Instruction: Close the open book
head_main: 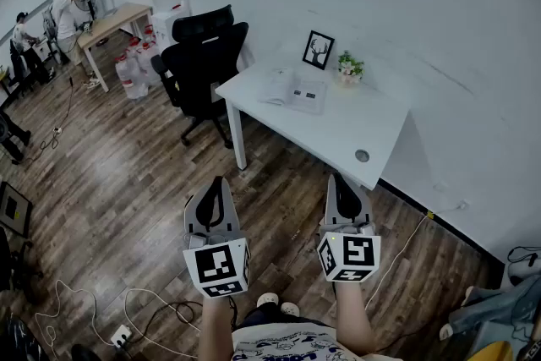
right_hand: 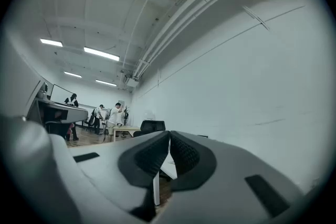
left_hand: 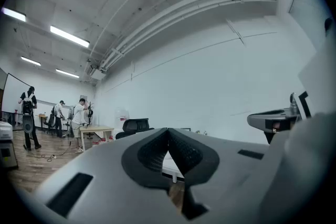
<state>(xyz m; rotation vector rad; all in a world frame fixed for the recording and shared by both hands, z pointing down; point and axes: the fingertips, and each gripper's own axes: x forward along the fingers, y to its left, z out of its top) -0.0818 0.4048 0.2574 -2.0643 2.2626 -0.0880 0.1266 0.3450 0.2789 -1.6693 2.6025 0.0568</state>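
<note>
An open book (head_main: 294, 90) lies flat on the white table (head_main: 355, 131), near its far side. My left gripper (head_main: 219, 181) and right gripper (head_main: 338, 178) are held level over the wood floor, well short of the table's near edge. Both are shut with nothing between their jaws. In the left gripper view the closed tips (left_hand: 168, 130) meet in front of the distant table; in the right gripper view the tips (right_hand: 169, 134) meet likewise. The book itself is hidden behind the jaws in both gripper views.
A framed picture (head_main: 319, 50) and a small potted plant (head_main: 349, 66) stand behind the book. A black office chair (head_main: 203, 59) sits at the table's left. Cables (head_main: 93, 304) trail on the floor. People (head_main: 63, 8) work at a wooden desk (head_main: 114, 23) far left.
</note>
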